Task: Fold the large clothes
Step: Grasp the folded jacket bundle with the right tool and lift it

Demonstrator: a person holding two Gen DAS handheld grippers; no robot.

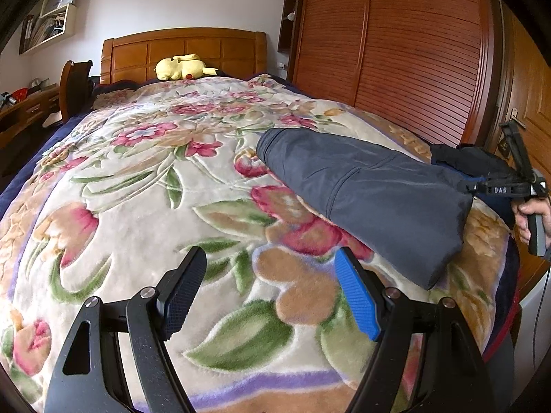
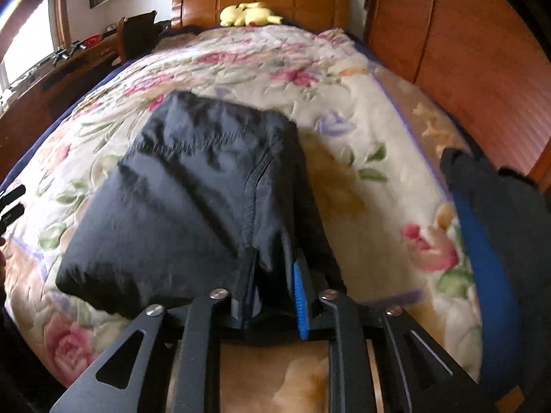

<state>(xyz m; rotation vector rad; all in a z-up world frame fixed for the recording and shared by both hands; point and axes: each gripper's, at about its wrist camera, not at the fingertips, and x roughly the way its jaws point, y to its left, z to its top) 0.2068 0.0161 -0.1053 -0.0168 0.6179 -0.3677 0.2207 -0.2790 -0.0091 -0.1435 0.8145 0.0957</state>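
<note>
A dark navy folded garment [image 1: 365,189] lies on the floral blanket [image 1: 144,186] at the right side of the bed. It fills the middle of the right wrist view [image 2: 193,192]. My right gripper [image 2: 273,275] is shut on the garment's near edge; in the left wrist view it [image 1: 496,186] sits at the garment's right end, with a hand on its handle. My left gripper [image 1: 272,265] is open and empty, above the blanket just left of the garment's near corner.
A yellow plush toy [image 1: 180,67] lies by the wooden headboard [image 1: 182,51]. A wooden wardrobe [image 1: 396,44] stands along the bed's right side. Another dark garment with blue lining [image 2: 496,241] lies at the bed's right edge. A desk [image 2: 51,79] stands left of the bed.
</note>
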